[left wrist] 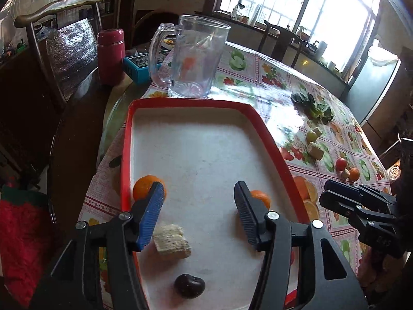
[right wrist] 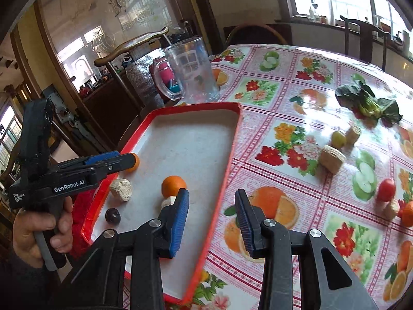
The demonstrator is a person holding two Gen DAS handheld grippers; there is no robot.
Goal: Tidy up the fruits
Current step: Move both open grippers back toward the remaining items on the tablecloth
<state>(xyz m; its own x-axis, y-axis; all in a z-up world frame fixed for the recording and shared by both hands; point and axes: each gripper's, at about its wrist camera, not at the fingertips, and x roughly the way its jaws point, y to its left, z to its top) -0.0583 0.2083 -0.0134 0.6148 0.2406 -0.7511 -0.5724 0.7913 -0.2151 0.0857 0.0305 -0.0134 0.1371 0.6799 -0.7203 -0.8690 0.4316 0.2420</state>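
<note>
A red-rimmed white tray (left wrist: 125, 155) (right wrist: 232, 139) holds two small oranges (left wrist: 144, 186) (left wrist: 262, 197), a beige chunk (left wrist: 171, 240) and a dark plum (left wrist: 189, 285). My left gripper (left wrist: 198, 191) is open and empty above the tray's near end. My right gripper (right wrist: 211, 201) is open and empty over the tray's right rim; it also shows in the left wrist view (left wrist: 325, 191). On the cloth to the right lie a green grape (right wrist: 338, 139), beige chunks (right wrist: 331, 159), a red tomato (right wrist: 386, 190) and an orange (right wrist: 408, 214).
A clear glass pitcher (left wrist: 193, 56) stands behind the tray, with a red flask (left wrist: 110, 56) and a blue box (left wrist: 136, 67) to its left. Leafy greens (right wrist: 369, 103) lie far right. Chairs stand around the table.
</note>
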